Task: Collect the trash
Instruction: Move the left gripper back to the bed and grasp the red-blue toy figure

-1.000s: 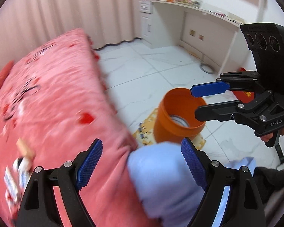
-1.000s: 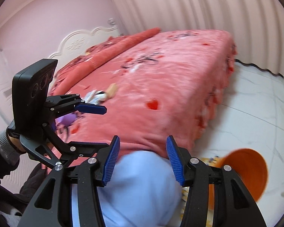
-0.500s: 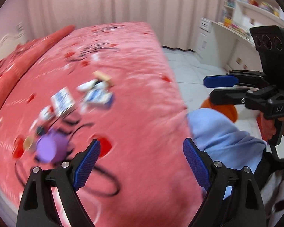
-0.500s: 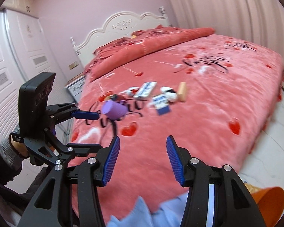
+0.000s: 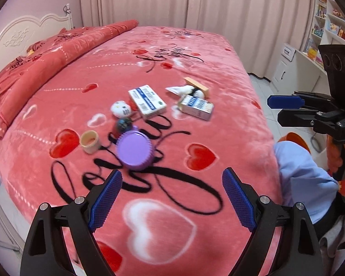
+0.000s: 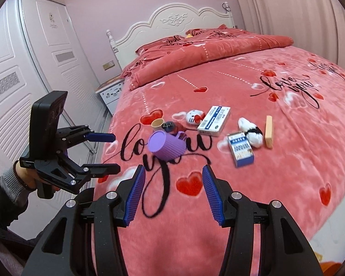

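Note:
Trash lies in a cluster on the pink bed (image 5: 195, 53). It is a purple ribbed cup (image 5: 134, 149) (image 6: 166, 145) on its side, a small beige cup (image 5: 89, 141), a dark ball (image 5: 124, 124), a white cat-face piece (image 5: 120, 109), a white-blue box (image 5: 147, 101) (image 6: 215, 120), a blue carton (image 5: 196, 108) (image 6: 240, 151), crumpled tissue (image 5: 186, 89) (image 6: 251, 131) and a wooden block (image 6: 268, 131). My left gripper (image 5: 172, 197) (image 6: 112, 153) hangs open and empty just short of the purple cup. My right gripper (image 6: 173, 193) (image 5: 285, 110) is open and empty, also short of that cup.
An orange bin (image 5: 296, 139) stands on the floor past the bed's right edge, behind a person's light-blue knee (image 5: 299, 168). A rolled quilt (image 6: 207, 48) and white headboard (image 6: 179, 20) close the far end. A wardrobe (image 6: 23, 69) and nightstand (image 6: 110, 92) stand on the left.
Both views have swung from the floor and orange bin across to the bed top, so the trash cluster now lies ahead. Both grippers stay empty.

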